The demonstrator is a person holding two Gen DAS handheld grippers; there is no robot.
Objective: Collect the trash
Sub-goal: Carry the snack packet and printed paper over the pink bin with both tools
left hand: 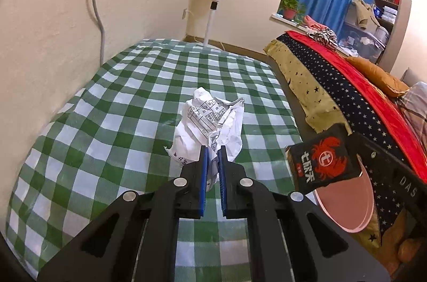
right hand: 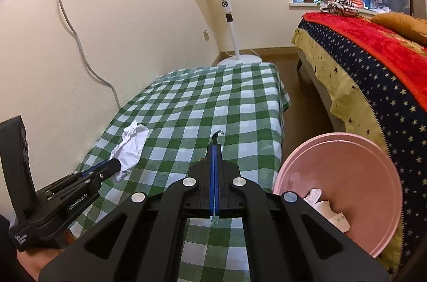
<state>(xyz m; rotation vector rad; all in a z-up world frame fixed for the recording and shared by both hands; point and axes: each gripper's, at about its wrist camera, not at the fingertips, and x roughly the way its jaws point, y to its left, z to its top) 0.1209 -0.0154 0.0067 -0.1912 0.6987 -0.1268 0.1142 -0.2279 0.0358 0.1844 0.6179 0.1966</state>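
Worktop (left hand: 128, 100) under green-white check cloth, soft and rumpled, sits below and ahead of both sets of fingers; nothing loose left on it that I can see.

Bin (right hand: 355, 175): pink, round, smooth plastic, down-right of my right fingers, wedged between worktop and bed. White crumpled scraps already in it, so I judge this is the drop point and both loads go there next.

Paper (left hand: 210, 122): big white crumpled sheet with a printed grid, stiff creases. Left gripper (left hand: 212, 151) is clenched on its near edge, bulk sticking out past the fingertips, clear of the cloth. An edge pinch is enough for something this light.

Pack (left hand: 320, 159): small black packet, red crest, glossy, seen from the left camera to the right of the left fingers. Right gripper (right hand: 214, 148) is clenched hard, blue pads meeting, only a thin dark sliver poking past the tips. I read that as a pinch on the pack's thin edge, so the pack hangs below, hidden from its own camera.
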